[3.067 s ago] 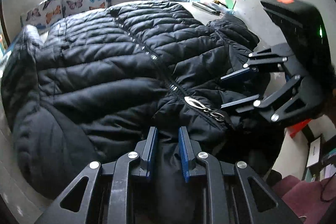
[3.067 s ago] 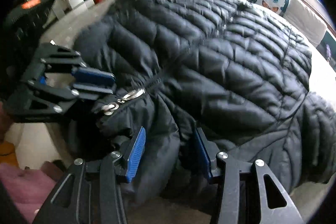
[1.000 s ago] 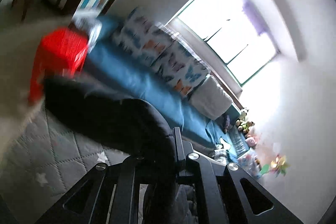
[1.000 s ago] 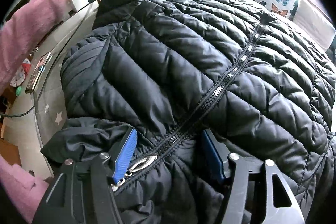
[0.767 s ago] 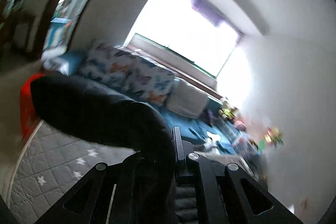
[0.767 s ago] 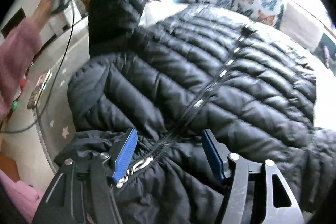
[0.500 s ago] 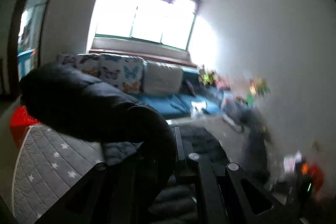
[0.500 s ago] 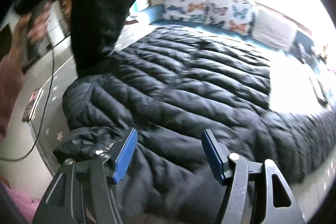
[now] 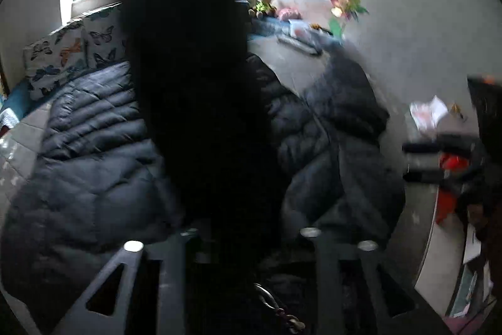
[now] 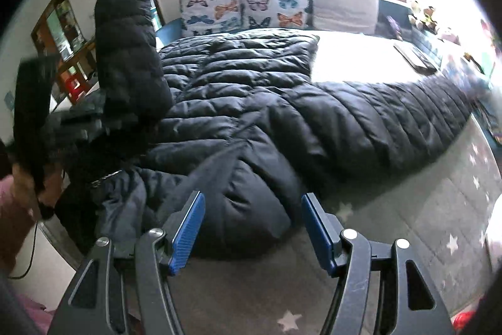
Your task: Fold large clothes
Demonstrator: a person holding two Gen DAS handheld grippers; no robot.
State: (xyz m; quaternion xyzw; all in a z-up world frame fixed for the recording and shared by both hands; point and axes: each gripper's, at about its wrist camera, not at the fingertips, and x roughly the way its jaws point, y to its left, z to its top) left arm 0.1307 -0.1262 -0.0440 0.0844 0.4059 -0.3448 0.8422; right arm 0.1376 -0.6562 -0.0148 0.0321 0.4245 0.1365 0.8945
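A big black quilted jacket (image 10: 313, 121) lies spread on a grey starred mat (image 10: 439, 225), one sleeve stretched out to the right. Its other sleeve (image 10: 128, 52) stands upright over the jacket's left side, above my left gripper (image 10: 84, 121). In the left wrist view that sleeve (image 9: 188, 52) fills the middle as a dark mass between the left gripper's (image 9: 243, 228) fingers, whose jaws are opening; the pads are hidden. My right gripper (image 10: 252, 228) is open just above the jacket's near shoulder, holding nothing. It shows blurred at the right in the left wrist view (image 9: 439, 159).
Butterfly cushions (image 10: 251, 5) and a white cushion (image 10: 345, 8) line the far side under the window. A flat dark device (image 10: 414, 54) lies on the mat at far right. A person's pink sleeve (image 10: 12, 209) and a cable (image 10: 31, 256) are at left.
The left gripper swung the raised sleeve in over the jacket and its fingers have spread apart. The right gripper, open throughout, moved away from the zipper and collar toward the near shoulder.
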